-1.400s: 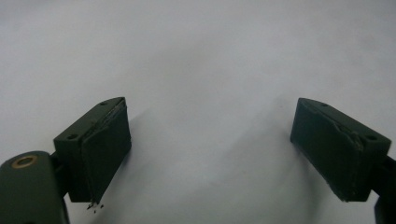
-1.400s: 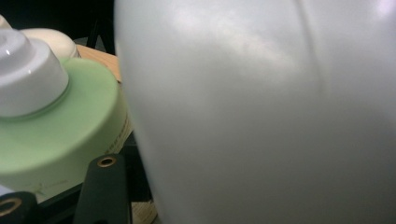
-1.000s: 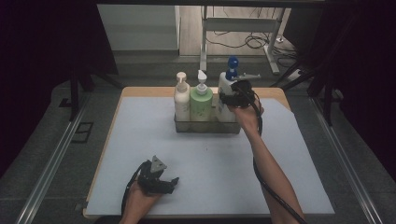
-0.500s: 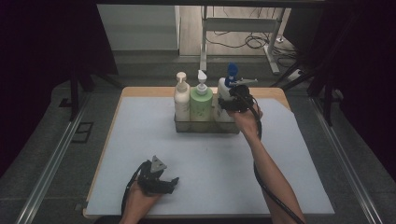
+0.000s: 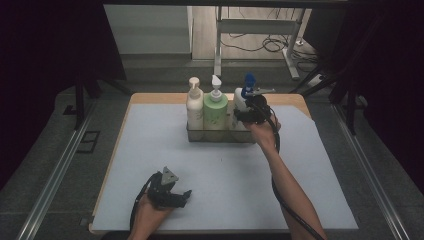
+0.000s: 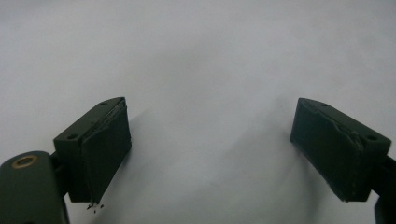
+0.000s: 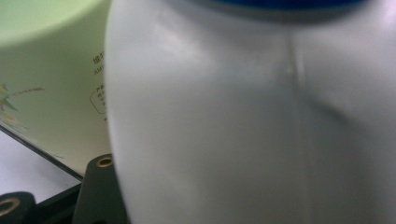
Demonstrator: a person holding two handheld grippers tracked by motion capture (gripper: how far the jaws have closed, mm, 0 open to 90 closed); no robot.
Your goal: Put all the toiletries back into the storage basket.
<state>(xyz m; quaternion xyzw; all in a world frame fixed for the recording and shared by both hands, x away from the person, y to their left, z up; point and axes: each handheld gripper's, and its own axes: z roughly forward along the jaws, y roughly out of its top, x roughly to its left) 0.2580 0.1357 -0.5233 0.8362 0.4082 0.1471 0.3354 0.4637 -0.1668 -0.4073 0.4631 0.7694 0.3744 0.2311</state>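
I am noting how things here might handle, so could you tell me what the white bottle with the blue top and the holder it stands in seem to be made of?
The white bottle looks like smooth, slightly glossy plastic: soft highlights and a faint moulded seam run down its side. The holder looks like clear, see-through plastic or acrylic, since the bottles' bases show through its wall; glass cannot be ruled out.

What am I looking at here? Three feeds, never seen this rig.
No robot: a person holds a two-fingered gripper in each hand. The high view looks down on a table with a white mat. The other two cameras ride on the grippers. At the far side, a clear tray holds a cream pump bottle, a green pump bottle and a white bottle with a blue spray top. The right gripper is closed on the white bottle. The left gripper rests open over the bare mat.
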